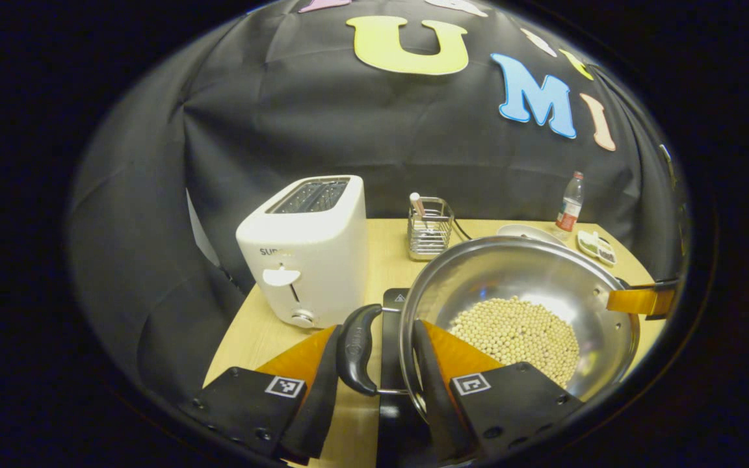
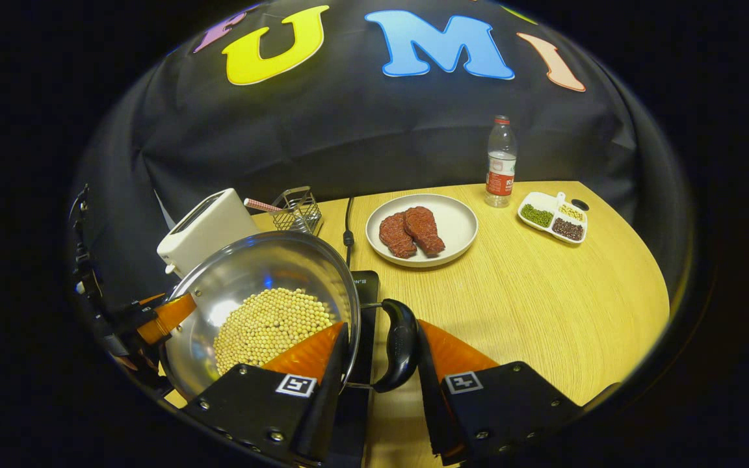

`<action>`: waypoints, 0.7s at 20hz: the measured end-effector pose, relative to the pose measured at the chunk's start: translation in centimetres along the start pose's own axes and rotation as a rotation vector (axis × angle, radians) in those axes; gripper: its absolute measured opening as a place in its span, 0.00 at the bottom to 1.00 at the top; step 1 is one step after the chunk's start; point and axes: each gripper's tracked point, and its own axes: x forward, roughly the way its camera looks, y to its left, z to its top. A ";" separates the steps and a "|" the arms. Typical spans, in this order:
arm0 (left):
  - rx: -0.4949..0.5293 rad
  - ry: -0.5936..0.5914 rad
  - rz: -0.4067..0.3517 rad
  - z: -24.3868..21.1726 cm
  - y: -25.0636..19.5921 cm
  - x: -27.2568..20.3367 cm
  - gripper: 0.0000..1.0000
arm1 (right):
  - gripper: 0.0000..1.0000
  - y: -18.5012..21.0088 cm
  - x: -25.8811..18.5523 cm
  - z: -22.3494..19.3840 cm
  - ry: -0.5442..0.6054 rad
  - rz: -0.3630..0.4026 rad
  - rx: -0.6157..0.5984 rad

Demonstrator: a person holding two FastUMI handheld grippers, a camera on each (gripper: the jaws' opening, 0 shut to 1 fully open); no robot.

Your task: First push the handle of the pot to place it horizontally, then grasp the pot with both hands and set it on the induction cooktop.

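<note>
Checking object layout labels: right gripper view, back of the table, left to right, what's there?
toaster → wire rack → plate of meat → water bottle → divided dish of beans

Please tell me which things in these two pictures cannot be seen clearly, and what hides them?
- Cooktop: mostly covered by the pot in the left gripper view, so whether the pot rests on it or hangs above cannot be told.
- Left gripper: whether both fingers press the handle is unclear; the inner finger is behind the rim.
- Plate: mostly behind the pot's rim in the left gripper view.
- Dish: contents too small to name in the right gripper view.
</note>
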 end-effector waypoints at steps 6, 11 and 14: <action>0.059 -0.091 0.059 1.9 -0.2 -1.1 0.91 | 1.00 0.2 -1.0 1.5 -0.075 0.014 -0.015; 0.057 -0.164 0.083 3.9 -0.6 -2.2 0.98 | 0.98 -0.9 -2.1 2.8 -0.131 -0.007 -0.009; 0.071 -0.204 0.088 5.2 -0.9 -3.5 0.98 | 0.98 -2.2 -3.4 4.3 -0.179 -0.026 -0.006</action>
